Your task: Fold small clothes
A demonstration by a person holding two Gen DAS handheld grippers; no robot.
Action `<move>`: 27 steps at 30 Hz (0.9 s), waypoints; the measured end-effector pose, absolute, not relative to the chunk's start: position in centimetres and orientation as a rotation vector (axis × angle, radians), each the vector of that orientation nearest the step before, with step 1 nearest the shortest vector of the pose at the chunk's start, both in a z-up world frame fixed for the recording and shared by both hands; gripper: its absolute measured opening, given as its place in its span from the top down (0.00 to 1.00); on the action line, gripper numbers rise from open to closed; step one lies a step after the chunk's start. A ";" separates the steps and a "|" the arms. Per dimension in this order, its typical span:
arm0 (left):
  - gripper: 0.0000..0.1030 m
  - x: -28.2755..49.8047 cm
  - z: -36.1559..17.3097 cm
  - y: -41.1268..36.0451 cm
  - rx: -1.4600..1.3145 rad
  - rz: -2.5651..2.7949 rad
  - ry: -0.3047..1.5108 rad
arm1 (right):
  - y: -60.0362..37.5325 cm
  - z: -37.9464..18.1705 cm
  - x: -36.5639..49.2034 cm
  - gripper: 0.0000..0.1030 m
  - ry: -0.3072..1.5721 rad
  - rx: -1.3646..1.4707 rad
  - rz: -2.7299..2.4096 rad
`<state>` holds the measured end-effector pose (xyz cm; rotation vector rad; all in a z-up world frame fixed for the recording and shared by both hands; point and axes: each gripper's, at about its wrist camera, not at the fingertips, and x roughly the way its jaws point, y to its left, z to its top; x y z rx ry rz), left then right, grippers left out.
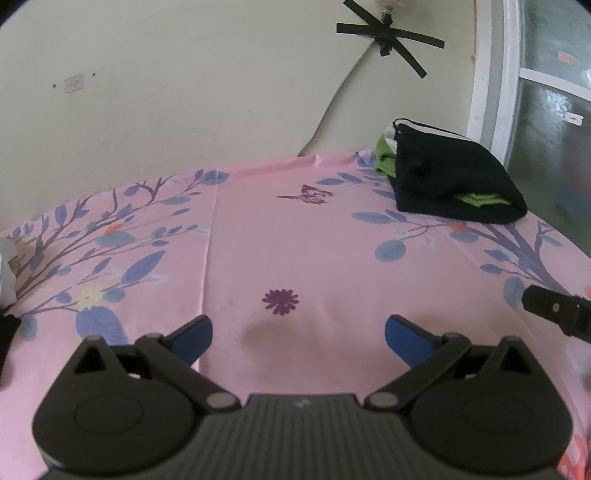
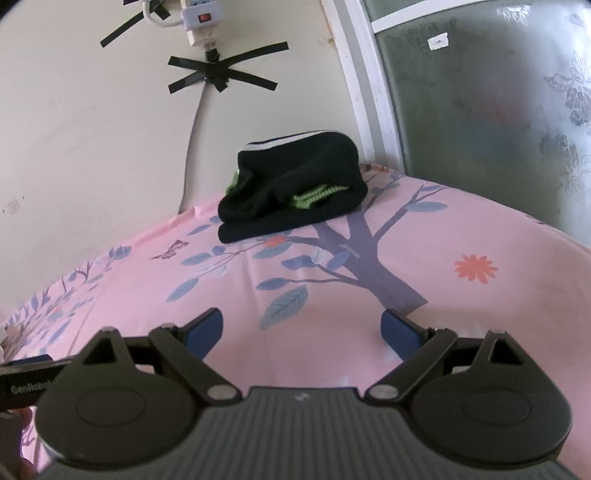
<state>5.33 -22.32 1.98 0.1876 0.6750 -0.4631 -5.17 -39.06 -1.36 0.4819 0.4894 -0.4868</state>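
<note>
A folded stack of dark clothes (image 1: pixel 454 181) with a green garment inside and a white-striped edge sits at the far right corner of the pink flowered tablecloth (image 1: pixel 295 240). The same stack (image 2: pixel 291 192) lies straight ahead in the right wrist view. My left gripper (image 1: pixel 298 332) hovers open over bare cloth near a purple flower print, nothing between its blue fingers. My right gripper (image 2: pixel 302 328) is open too, low over the printed tree, well short of the stack. A black part of the right tool (image 1: pixel 557 308) shows at the left view's right edge.
A pale wall with black tape crosses (image 2: pixel 221 74) and a power strip (image 2: pixel 201 14) stands behind the table. A frosted glass door (image 2: pixel 498 110) in a white frame is on the right. Grey and dark fabric (image 1: pixel 7 273) shows at the left edge.
</note>
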 end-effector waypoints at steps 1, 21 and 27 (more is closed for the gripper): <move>0.00 5.2 2.0 -22.3 0.188 -0.464 0.672 | -39.1 -1.4 -5.2 0.15 0.489 0.483 -0.486; 0.00 4.3 2.1 -22.8 0.251 -0.455 0.638 | -39.1 -1.4 -5.3 0.15 0.486 0.499 -0.485; 0.00 4.1 2.1 -22.9 0.269 -0.462 0.630 | -39.0 -1.4 -5.2 0.15 0.486 0.499 -0.485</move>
